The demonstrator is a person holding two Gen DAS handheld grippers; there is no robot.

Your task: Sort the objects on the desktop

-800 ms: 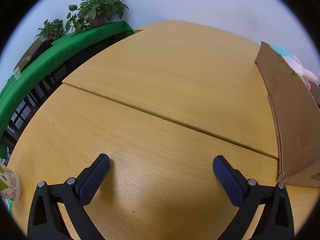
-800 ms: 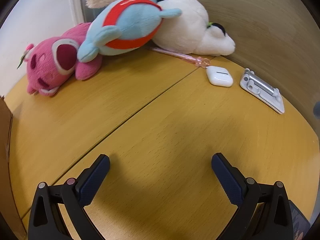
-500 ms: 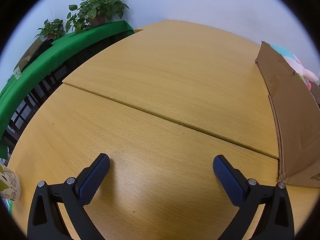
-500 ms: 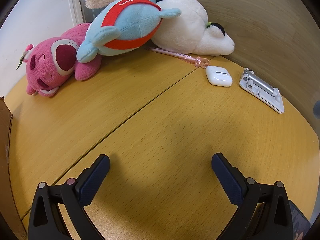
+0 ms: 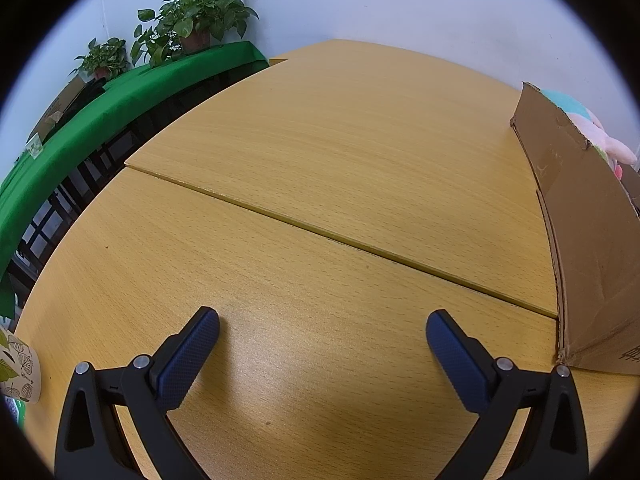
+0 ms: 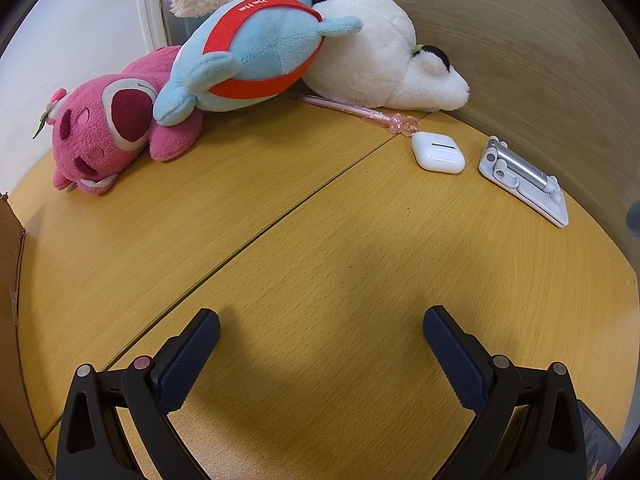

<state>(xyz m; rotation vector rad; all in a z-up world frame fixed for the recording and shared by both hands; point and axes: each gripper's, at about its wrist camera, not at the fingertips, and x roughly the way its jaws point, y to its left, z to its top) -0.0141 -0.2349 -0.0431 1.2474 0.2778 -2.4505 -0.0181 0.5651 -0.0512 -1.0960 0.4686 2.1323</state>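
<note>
At the back of the wooden desk lie a pink plush bear (image 6: 104,136), a blue plush with a red band (image 6: 256,52) and a white plush (image 6: 380,60). In front of them are a pink pen (image 6: 352,110), a white earbud case (image 6: 438,152) and a grey folding stand (image 6: 524,180). My right gripper (image 6: 320,328) hangs open over bare desk, well short of them all. My left gripper (image 5: 322,330) is open too, above empty wood, with the side of a cardboard box (image 5: 580,216) to its right.
A patterned paper cup (image 5: 18,372) sits at the left edge in the left wrist view. Beyond the desk stand potted plants (image 5: 192,24) on a green-covered bench (image 5: 80,120). The box's edge (image 6: 8,280) shows left of the right gripper. A dark object (image 6: 600,440) lies at the lower right.
The right wrist view has shifted slightly, with the plush toys and small items drifting a little. The left gripper has stayed still. Both grippers remain open.
</note>
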